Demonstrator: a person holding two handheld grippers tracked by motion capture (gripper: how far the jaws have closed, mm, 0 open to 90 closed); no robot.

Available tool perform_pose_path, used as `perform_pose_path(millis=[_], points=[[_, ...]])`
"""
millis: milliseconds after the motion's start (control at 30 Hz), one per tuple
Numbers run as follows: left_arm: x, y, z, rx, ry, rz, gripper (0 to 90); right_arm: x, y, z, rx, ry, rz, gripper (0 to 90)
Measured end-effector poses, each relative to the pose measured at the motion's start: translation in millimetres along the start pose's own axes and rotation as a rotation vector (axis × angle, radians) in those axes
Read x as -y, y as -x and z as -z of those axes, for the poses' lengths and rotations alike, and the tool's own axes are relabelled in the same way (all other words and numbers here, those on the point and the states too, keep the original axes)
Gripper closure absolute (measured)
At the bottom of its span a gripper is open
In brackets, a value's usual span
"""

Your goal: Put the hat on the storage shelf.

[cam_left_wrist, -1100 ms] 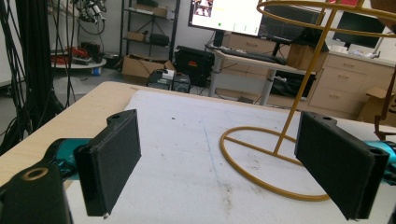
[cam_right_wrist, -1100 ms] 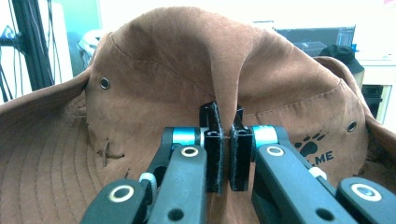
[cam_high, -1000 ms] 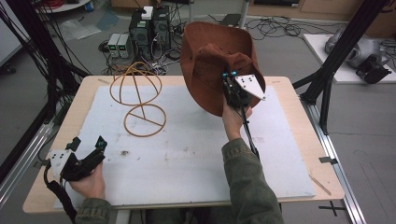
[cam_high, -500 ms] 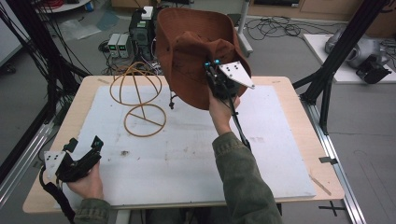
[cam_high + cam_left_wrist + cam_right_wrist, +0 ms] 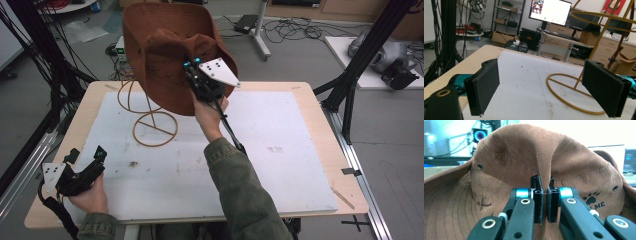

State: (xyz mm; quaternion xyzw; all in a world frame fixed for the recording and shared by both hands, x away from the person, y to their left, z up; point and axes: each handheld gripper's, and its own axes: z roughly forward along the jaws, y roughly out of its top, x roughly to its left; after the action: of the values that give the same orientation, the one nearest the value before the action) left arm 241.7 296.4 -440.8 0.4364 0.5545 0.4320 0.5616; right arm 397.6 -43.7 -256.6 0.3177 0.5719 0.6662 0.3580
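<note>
Right, the brown bucket hat is up in the air, hanging above and just to the right of the yellow wire hat stand, and it's the right claw carrying it. In the right gripper view you can see exactly how: the two black jaws are pinched tight on a pleat of the crown fabric, pads almost meeting with the cloth squeezed between them. That pinch makes sense, since soft cloth offers no firm edge and a gathered fold gives the pads something to bite. The brim flares out wide around the grip, hanging open toward the camera, which should let the crown drop over the stand's domed wire top.

Down at the near left corner of the tabletop, well apart from the stand, the left claw rests low in the person's hand. Its jaws stand wide apart with nothing between them, and through that gap the left gripper view frames the stand's ring base. I'd judge it's parked there to stay out of the way.
</note>
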Motion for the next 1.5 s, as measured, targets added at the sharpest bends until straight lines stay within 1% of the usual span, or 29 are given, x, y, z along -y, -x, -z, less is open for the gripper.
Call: perform_pose_path(millis=[100,133,167,200,233,267,333,367,400,433,533,733,800,833,900,933,1000,1133,1233,1367,1500], points=[[0.1,0.5,-0.1,0.002,-0.002,-0.003,15.0,0.7,-15.5,-6.9,-0.039,-0.008,-0.004,87.4],[0.2,0.2,-0.3,0.001,-0.001,-0.001,15.0,2.4,-24.6,-11.7,-0.059,-0.014,-0.012,87.4],[0.2,-0.5,-0.3,0.0,-0.003,0.0,15.0,2.4,-24.6,-11.7,-0.059,-0.014,-0.012,87.4],[0.1,-1.7,0.2,-0.005,-0.003,0.008,15.0,4.8,-34.1,-17.1,-0.075,-0.023,-0.009,87.3],[0.1,-1.7,0.2,-0.005,-0.003,0.008,15.0,4.8,-34.1,-17.1,-0.075,-0.023,-0.009,87.3],[-0.2,-2.7,0.7,-0.007,-0.002,0.008,15.0,7.1,-43.6,-21.5,-0.094,-0.028,-0.008,87.3],[-0.7,-5.1,1.1,-0.015,0.002,0.018,15.0,9.1,-52.9,-25.0,-0.112,-0.027,-0.003,87.2],[-0.7,-5.1,1.1,-0.015,0.002,0.018,15.0,9.1,-52.9,-25.0,-0.112,-0.027,-0.003,87.2],[-0.7,-5.9,1.2,-0.015,0.0,0.021,15.0,9.8,-56.9,-26.6,-0.12,-0.026,0.004,87.2],[-0.9,-6.6,1.4,-0.015,0.003,0.028,15.0,11.3,-64.6,-29.3,-0.135,-0.025,0.011,87.1],[-1.1,-6.8,1.6,-0.016,0.009,0.032,15.0,13.7,-71.7,-32.3,-0.143,-0.023,0.029,87.1],[-1.0,-6.8,1.2,-0.013,0.006,0.039,15.0,16.7,-73.6,-35.4,-0.133,-0.034,0.02,87.1],[-0.9,-6.8,0.9,-0.012,0.004,0.041,15.0,18.3,-73.4,-36.6,-0.132,-0.054,0.014,87.1],[-0.9,-6.8,0.9,-0.012,0.004,0.041,15.0,18.3,-73.4,-36.6,-0.132,-0.054,0.014,87.1],[-0.7,-6.8,0.9,-0.013,0.003,0.038,15.0,19.1,-72.5,-37.5,-0.13,-0.074,0.013,86.9],[-0.5,-6.4,0.4,-0.01,0.003,0.038,15.0,20.8,-70.9,-39.4,-0.129,-0.107,0.007,86.4],[-0.4,-6.2,0.3,-0.01,0.001,0.038,15.0,22.9,-68.9,-41.1,-0.132,-0.144,0.0,85.7],[-0.1,-5.5,0.1,-0.01,-0.001,0.041,15.1,25.7,-66.7,-40.8,-0.137,-0.163,-0.006,85.6],[0.5,-5.8,-0.6,-0.007,-0.002,0.048,15.1,27.4,-65.0,-39.5,-0.158,-0.181,-0.019,85.2],[0.9,-5.9,-1.2,-0.007,-0.005,0.051,15.1,28.5,-66.2,-38.3,-0.17,-0.191,-0.021,84.3],[1.4,-5.6,-1.8,-0.004,-0.009,0.051,15.1,34.7,-67.9,-37.4,-0.17,-0.23,-0.008,82.0]])
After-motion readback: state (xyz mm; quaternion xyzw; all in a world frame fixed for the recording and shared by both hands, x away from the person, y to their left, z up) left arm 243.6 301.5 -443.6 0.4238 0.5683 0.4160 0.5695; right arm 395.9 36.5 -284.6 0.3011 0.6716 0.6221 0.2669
